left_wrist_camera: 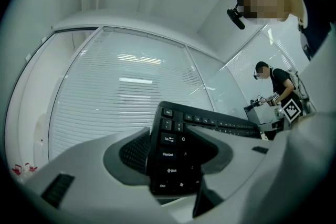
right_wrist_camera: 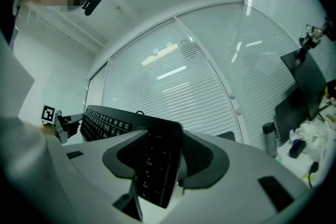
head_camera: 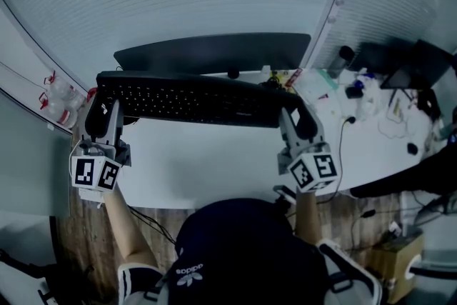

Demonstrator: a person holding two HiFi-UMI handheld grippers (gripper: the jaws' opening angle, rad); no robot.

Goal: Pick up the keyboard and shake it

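Keyboard (head_camera: pixel 189 100) spans the centre of the head view, held clear above the white worktop (head_camera: pixel 207 164). The left hand-held gripper (head_camera: pixel 107 111) is at its left end and the right hand-held gripper (head_camera: pixel 294 116) at its right end. In the left gripper view, lower centre, the jaws are clamped on the keyboard's Caps Lock and Shift end. In the right gripper view, lower centre, the jaws are clamped on its number-pad end.
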